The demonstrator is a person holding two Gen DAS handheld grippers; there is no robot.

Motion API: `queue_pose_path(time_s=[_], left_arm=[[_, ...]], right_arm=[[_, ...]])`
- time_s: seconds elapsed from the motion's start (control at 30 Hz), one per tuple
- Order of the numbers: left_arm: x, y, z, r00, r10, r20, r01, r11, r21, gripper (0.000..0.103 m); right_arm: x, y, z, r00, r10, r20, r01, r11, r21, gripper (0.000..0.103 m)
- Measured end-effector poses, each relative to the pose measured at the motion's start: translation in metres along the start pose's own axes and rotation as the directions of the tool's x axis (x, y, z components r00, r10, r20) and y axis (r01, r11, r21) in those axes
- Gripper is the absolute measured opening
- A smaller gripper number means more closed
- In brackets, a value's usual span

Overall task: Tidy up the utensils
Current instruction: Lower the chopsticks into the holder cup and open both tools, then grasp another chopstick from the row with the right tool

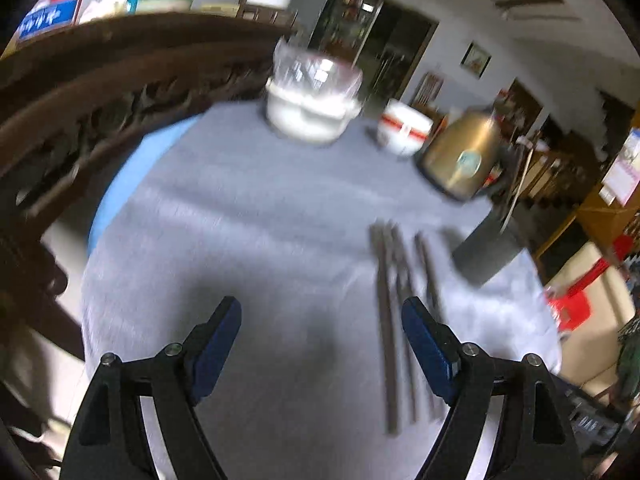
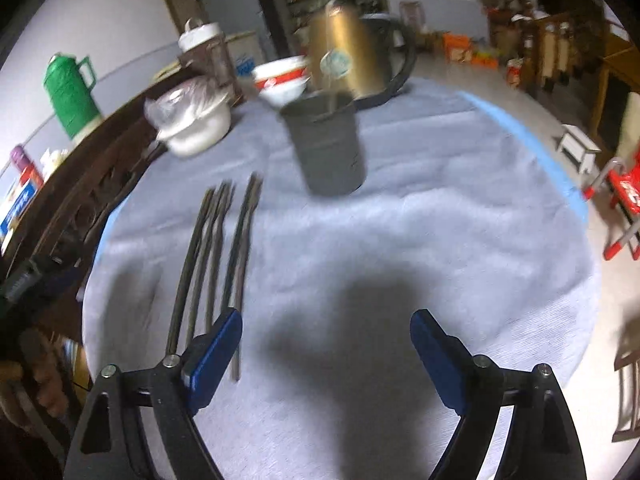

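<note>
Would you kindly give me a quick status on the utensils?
Both hand-held grippers, left and right, open, empty. Chopsticks loose on cloth; grey cup upright behind. Nothing in the way.

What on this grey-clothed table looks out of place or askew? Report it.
The dark chopsticks lie loose and fanned out on the grey tablecloth, outside the upright dark grey cylindrical holder, which stands apart from them. Nothing looks spilled or damaged, though the blur hides fine detail.

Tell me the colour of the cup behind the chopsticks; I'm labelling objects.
Dark grey cup, clearest in the right wrist view.
</note>
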State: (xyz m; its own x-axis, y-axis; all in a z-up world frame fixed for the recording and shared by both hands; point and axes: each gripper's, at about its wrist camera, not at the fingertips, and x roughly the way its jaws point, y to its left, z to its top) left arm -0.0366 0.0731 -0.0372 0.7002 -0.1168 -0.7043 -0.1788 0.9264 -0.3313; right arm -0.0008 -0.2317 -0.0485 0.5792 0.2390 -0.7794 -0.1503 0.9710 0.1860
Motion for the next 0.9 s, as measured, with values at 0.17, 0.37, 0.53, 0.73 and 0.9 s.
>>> queue_pose_path(time_s=[0.17, 0.37, 0.53, 0.73, 0.9], left_arm=[[0.003, -0.002, -0.016, 0.998, -0.010, -0.054, 0.012, 0.999, 0.036, 0.083], [0.007, -0.009, -0.025, 0.996, -0.029, -0.085, 0.036, 0.996, 0.080, 0.083], [0.011, -0.006, -0.026, 0.994, -0.042, -0.105, 0.049, 0.996, 0.073, 0.083], [0.016, -0.003, -0.027, 0.992, -0.043, -0.122, 0.051, 0.997, 0.065, 0.083], [0.022, -0.006, -0.027, 0.990, -0.043, -0.137, 0.053, 0.996, 0.072, 0.083]], right_arm=[[0.013, 0.016, 0.012, 0.997, 0.041, -0.068, -0.044, 0.998, -0.034, 0.086], [0.049, 0.035, 0.044, 0.983, 0.116, -0.141, -0.120, 0.992, -0.024, 0.066], [0.086, 0.046, 0.059, 0.965, 0.147, -0.219, -0.150, 0.989, 0.006, 0.039], [0.110, 0.056, 0.069, 0.957, 0.135, -0.258, -0.139, 0.990, 0.002, 0.039], [0.129, 0.060, 0.068, 0.943, 0.112, -0.312, -0.122, 0.993, -0.011, 0.024]])
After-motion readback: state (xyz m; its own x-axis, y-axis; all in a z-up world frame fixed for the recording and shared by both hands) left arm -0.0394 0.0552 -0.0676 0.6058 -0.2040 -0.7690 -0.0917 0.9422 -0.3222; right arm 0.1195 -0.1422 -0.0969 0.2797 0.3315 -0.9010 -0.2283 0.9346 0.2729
